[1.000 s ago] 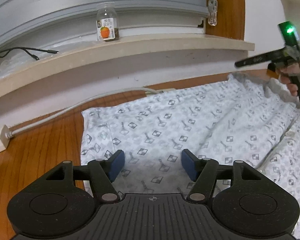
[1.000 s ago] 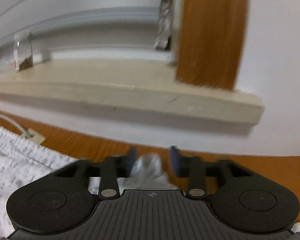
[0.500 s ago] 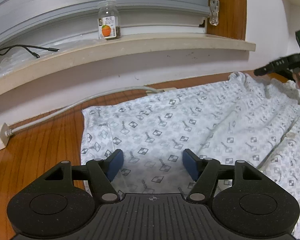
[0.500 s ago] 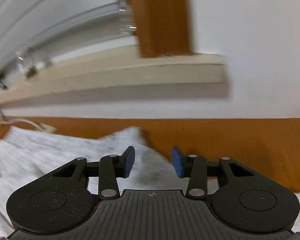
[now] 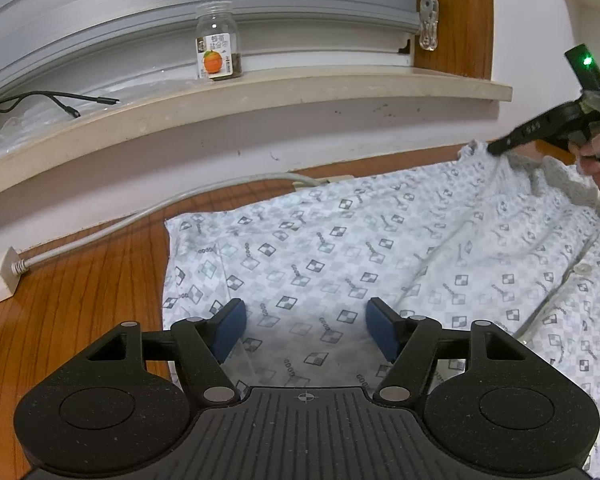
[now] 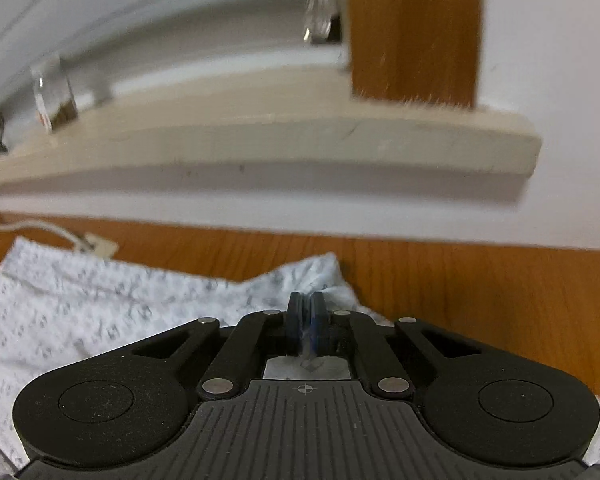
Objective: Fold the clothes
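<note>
Patterned button shirt (image 5: 380, 256) lies spread on wooden table (image 5: 80, 304). Right gripper (image 6: 306, 320) pinches its far corner, seemingly to fold; left gripper (image 5: 304, 330) hovers wide apart, empty.

Two wrist fisheyes, low over the table, facing the window wall

Left view looks across the shirt (image 5: 340, 248); right view sits close at its far corner. Both share the sill (image 5: 260, 92) and jar (image 5: 219, 52).
</note>
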The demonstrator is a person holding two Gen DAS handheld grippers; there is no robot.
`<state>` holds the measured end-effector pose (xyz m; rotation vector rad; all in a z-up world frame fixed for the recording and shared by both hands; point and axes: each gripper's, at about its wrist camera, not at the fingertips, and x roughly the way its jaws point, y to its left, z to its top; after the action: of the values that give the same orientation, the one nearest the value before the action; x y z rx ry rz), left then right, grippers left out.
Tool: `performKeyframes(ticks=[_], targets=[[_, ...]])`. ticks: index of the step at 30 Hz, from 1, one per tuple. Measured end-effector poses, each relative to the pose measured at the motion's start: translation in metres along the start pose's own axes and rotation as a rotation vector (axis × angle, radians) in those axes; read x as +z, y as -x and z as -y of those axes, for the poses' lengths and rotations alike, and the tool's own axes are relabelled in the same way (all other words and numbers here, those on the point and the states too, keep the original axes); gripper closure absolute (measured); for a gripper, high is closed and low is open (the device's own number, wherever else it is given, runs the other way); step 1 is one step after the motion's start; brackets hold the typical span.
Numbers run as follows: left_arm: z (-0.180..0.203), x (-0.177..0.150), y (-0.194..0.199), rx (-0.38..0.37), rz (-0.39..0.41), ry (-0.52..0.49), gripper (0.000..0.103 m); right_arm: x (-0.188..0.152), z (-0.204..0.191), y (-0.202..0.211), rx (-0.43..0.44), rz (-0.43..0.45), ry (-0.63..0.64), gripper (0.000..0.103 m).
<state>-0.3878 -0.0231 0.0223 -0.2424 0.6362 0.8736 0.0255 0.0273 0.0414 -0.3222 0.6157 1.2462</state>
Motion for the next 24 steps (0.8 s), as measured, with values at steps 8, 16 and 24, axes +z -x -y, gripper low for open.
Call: performKeyframes(ticks=[8, 16, 24], targets=[[-0.001, 0.000, 0.000, 0.003, 0.000, -0.001, 0.031, -0.013, 0.030, 0.033, -0.060, 0.091, -0.018, 0.088], [-0.002, 0.000, 0.000, 0.000, -0.002, 0.003, 0.030, -0.046, 0.087, 0.071, -0.119, 0.017, -0.045, 0.064], [-0.002, 0.000, 0.000, -0.002, -0.003, 0.004, 0.029, -0.074, 0.133, 0.096, -0.130, -0.010, -0.133, 0.064]])
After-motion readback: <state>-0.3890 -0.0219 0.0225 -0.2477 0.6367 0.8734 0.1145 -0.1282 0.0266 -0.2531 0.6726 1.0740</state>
